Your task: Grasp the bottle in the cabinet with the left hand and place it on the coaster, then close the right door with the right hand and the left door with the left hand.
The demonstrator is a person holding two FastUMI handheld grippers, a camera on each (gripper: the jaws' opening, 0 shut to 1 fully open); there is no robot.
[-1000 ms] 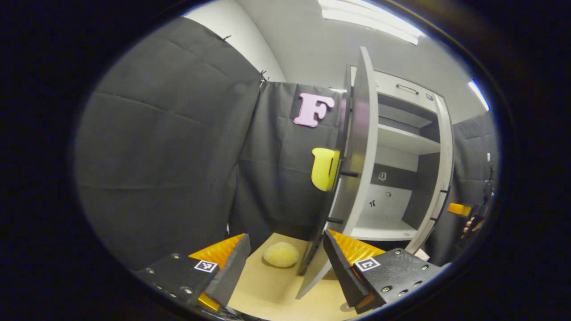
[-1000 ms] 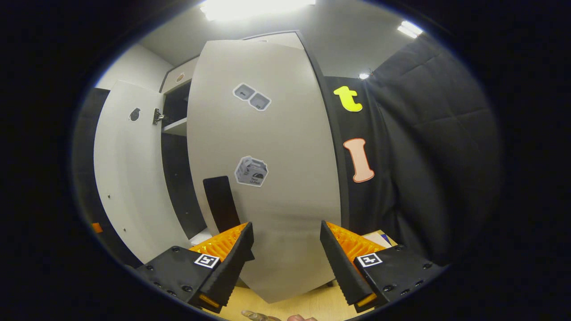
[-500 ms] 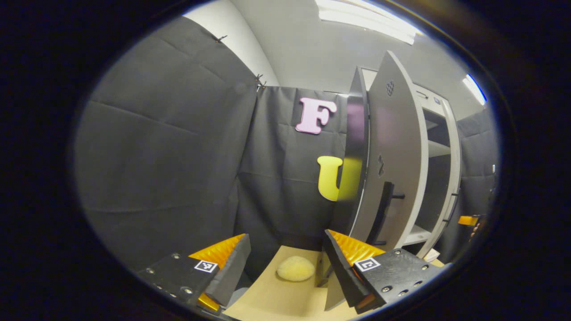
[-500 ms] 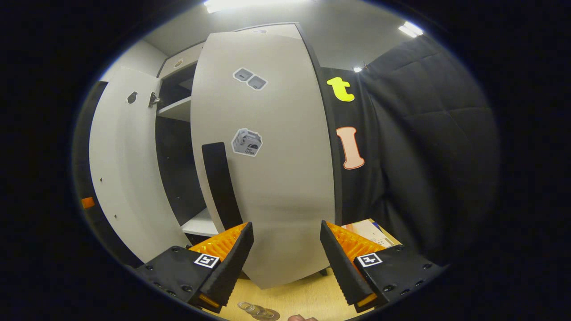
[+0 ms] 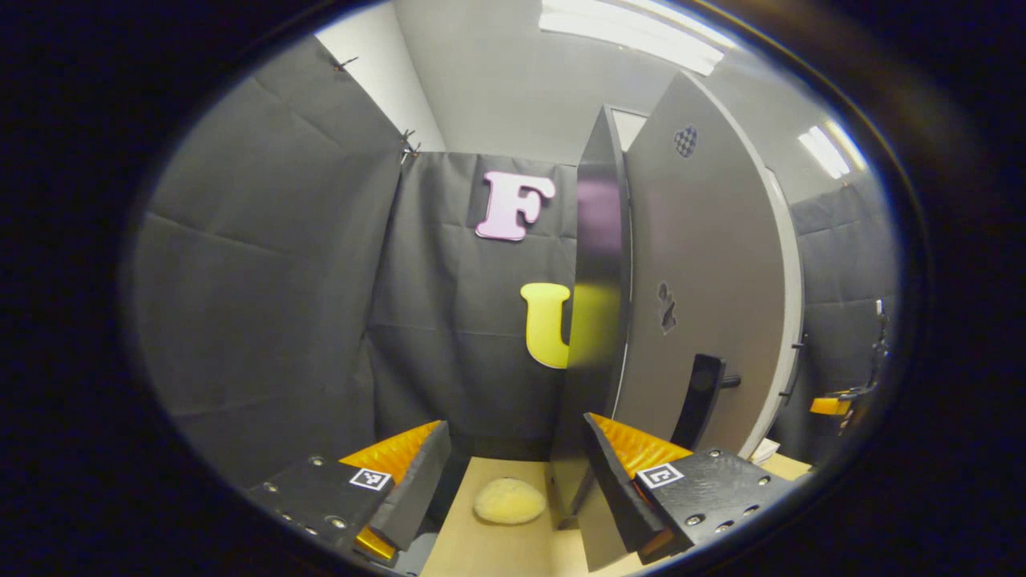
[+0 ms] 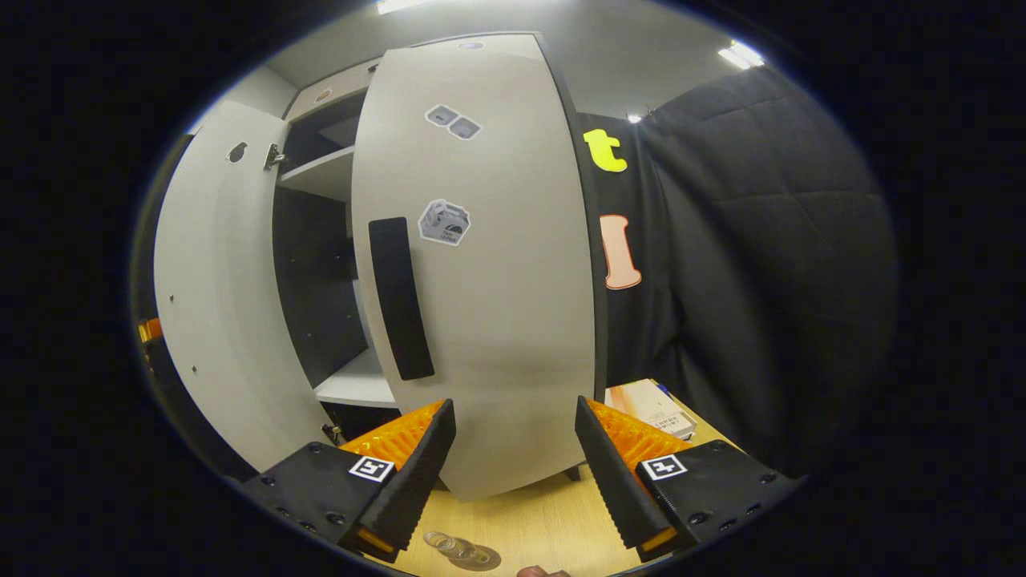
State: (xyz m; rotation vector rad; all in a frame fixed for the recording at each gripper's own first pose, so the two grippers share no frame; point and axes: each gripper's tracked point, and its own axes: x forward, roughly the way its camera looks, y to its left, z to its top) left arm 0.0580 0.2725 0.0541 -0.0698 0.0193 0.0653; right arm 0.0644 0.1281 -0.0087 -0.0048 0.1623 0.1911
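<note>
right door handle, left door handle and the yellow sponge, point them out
right door handle (image 6: 399, 298), right gripper view, middle of the black bar
left door handle (image 5: 699, 397), left gripper view, its upright bar
yellow sponge (image 5: 509, 501), left gripper view, top

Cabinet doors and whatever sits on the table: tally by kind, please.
Cabinet doors: 2, the left door and right door
Door handles: 2, and
Yellow sponge: 1
Clear bottle on coaster: 1
Booklet: 1
Total: 7
</note>
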